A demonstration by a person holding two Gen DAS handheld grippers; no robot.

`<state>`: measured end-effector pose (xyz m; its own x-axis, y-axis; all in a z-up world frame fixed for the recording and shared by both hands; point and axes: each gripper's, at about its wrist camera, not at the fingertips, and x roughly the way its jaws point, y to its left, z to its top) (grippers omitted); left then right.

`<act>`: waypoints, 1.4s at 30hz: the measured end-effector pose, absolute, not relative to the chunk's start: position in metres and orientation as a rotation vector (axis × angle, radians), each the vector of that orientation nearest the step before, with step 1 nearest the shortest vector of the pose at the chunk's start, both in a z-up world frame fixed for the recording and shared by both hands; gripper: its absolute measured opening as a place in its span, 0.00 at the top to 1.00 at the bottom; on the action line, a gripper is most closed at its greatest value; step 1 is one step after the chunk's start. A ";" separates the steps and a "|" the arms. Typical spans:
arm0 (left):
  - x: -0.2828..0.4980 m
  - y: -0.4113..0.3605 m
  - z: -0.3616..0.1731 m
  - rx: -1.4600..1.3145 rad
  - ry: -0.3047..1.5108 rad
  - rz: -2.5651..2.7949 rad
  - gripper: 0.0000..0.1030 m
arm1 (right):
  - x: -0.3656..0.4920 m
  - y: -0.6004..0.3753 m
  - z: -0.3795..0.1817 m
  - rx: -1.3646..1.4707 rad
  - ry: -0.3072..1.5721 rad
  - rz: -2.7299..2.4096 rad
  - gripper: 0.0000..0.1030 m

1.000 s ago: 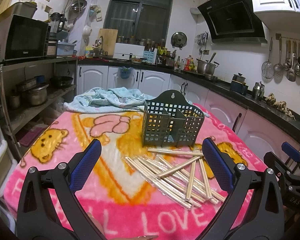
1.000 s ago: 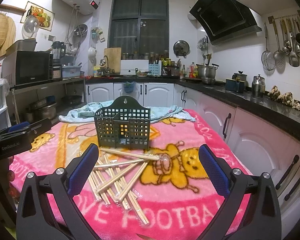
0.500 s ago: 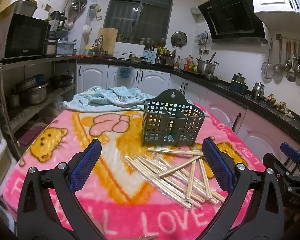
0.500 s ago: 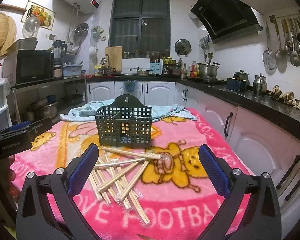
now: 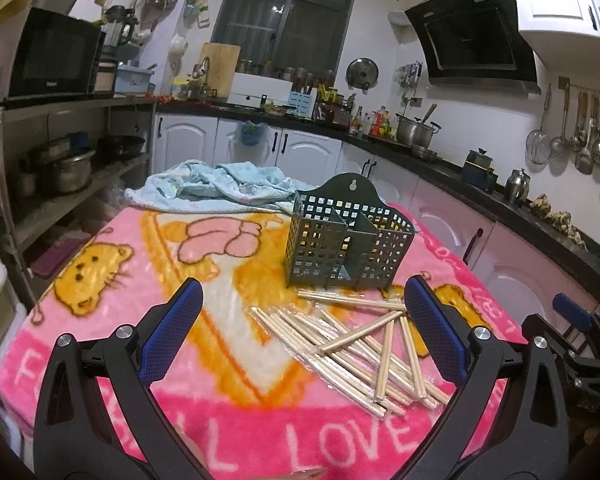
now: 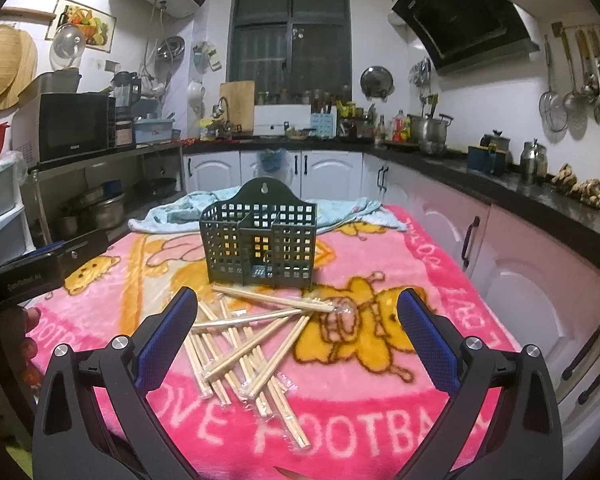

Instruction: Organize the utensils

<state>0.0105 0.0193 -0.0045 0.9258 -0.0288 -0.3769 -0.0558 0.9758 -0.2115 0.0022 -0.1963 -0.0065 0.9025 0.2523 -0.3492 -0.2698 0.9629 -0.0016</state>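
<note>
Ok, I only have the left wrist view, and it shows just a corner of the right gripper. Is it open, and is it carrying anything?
Observer: The right gripper is wide open with nothing between its fingers. The chopsticks lie on the blanket beyond it.
Operator: My own finger hides the end of the stick nearest the basket. Where does it end?
Observer: Its bunched wrapper end rests on the yellow cartoon figure, right of the pile and clear of the basket.
Operator: Is the left gripper in that view?
Observer: Only the body of the left gripper, at the far left, with the person's hand below it.
</note>
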 end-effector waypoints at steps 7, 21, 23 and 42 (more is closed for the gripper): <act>0.020 0.033 -0.006 -0.251 0.419 0.033 0.10 | 0.022 -0.196 -0.004 -0.023 0.405 0.261 0.06; 0.043 0.063 -0.011 -0.284 0.464 0.112 0.10 | 0.056 -0.195 -0.004 -0.037 0.413 0.238 0.06; 0.048 0.069 -0.012 -0.293 0.481 0.116 0.10 | 0.065 -0.195 -0.005 -0.031 0.421 0.235 0.06; 0.122 0.114 -0.068 -0.511 0.772 -0.016 0.31 | 0.164 -0.210 -0.054 -0.003 0.693 0.199 0.06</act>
<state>0.1218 0.1141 -0.0680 0.7225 -0.1970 -0.6627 -0.1701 0.8784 -0.4466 0.1638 -0.2095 -0.0540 0.7514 0.1808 -0.6346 -0.1829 0.9811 0.0629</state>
